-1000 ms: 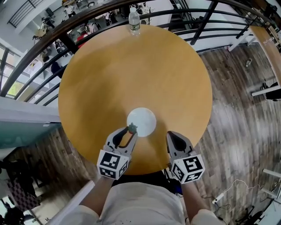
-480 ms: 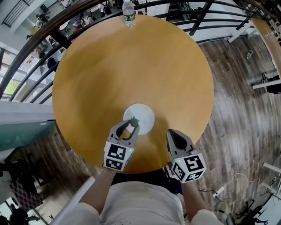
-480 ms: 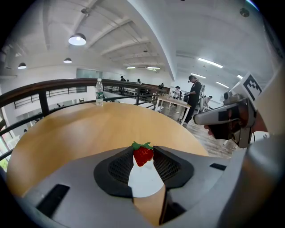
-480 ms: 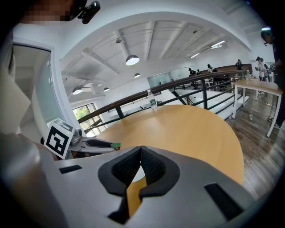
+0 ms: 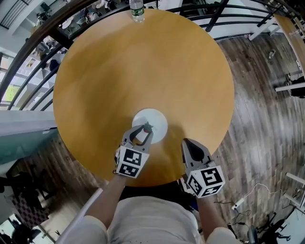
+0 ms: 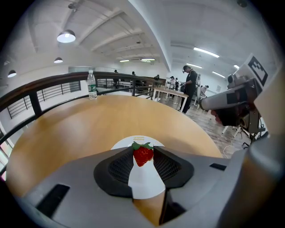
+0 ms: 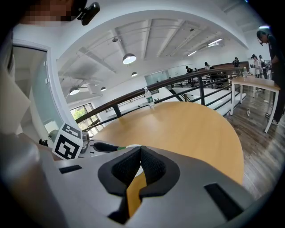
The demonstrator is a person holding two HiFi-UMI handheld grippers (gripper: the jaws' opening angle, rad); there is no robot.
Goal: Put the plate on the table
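A small white plate [image 5: 156, 118] lies flat on the round wooden table [image 5: 143, 66], near its front edge. My left gripper [image 5: 145, 129] is shut on a red strawberry [image 5: 147, 127] with green leaves and holds it over the plate's near half. In the left gripper view the strawberry [image 6: 143, 154] sits pinched between the dark pads, with the plate [image 6: 141, 180] showing below it. My right gripper [image 5: 188, 144] hovers over the table edge to the right of the plate, shut, with nothing in it [image 7: 140, 152].
A clear water bottle [image 5: 137, 10] stands at the table's far edge. A dark railing [image 5: 45, 33] curves round behind the table, with a drop to a lower floor beyond. Wood flooring [image 5: 267, 109] lies to the right. People stand by desks [image 6: 189, 84] far off.
My left gripper has carried the strawberry forward from the plate's near rim to over the plate. The right gripper has stayed where it was.
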